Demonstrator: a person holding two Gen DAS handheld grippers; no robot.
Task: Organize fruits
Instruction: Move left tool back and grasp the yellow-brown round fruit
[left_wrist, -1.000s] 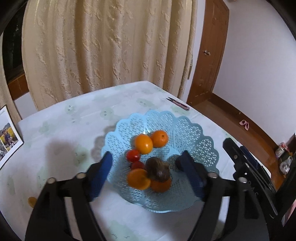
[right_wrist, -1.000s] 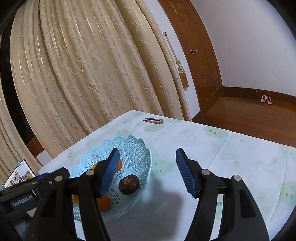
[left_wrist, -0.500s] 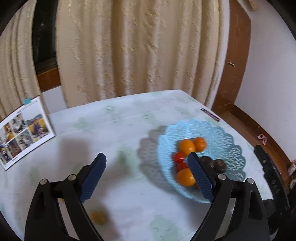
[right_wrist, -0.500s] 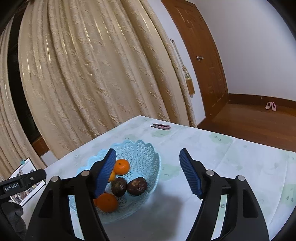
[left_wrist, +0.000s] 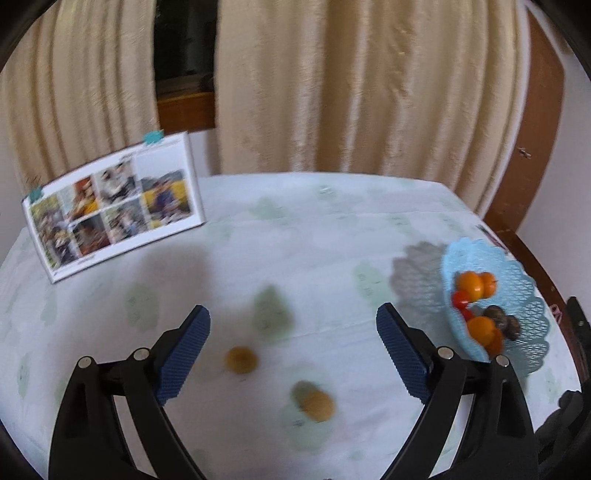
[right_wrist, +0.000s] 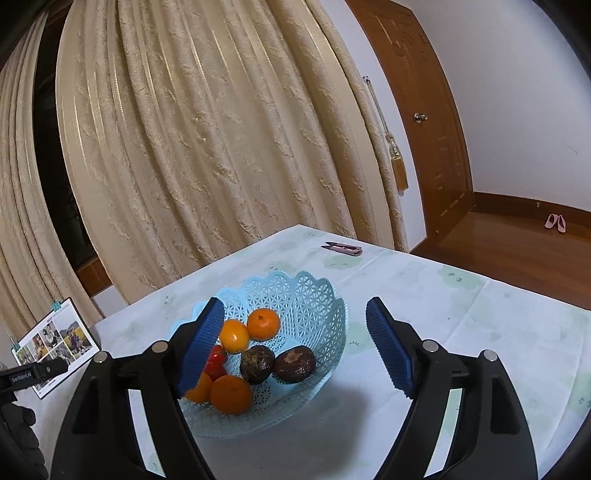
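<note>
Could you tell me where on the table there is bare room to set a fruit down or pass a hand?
Bare cloth lies between the photo card and the blue basket, and in the right wrist view between the basket and the pink clippers. It is crowded inside the basket, and two loose fruits lie between the left gripper's fingers.

We see a light blue lattice basket (right_wrist: 314, 295) holding 4 oranges (right_wrist: 263, 324), 2 dark brown round fruits (right_wrist: 295, 363), and small red tomatoes (right_wrist: 217, 355). On the tablecloth, 2 blurred yellow-brown fruits (left_wrist: 241, 360) (left_wrist: 317, 405) lie apart, outside it.
</note>
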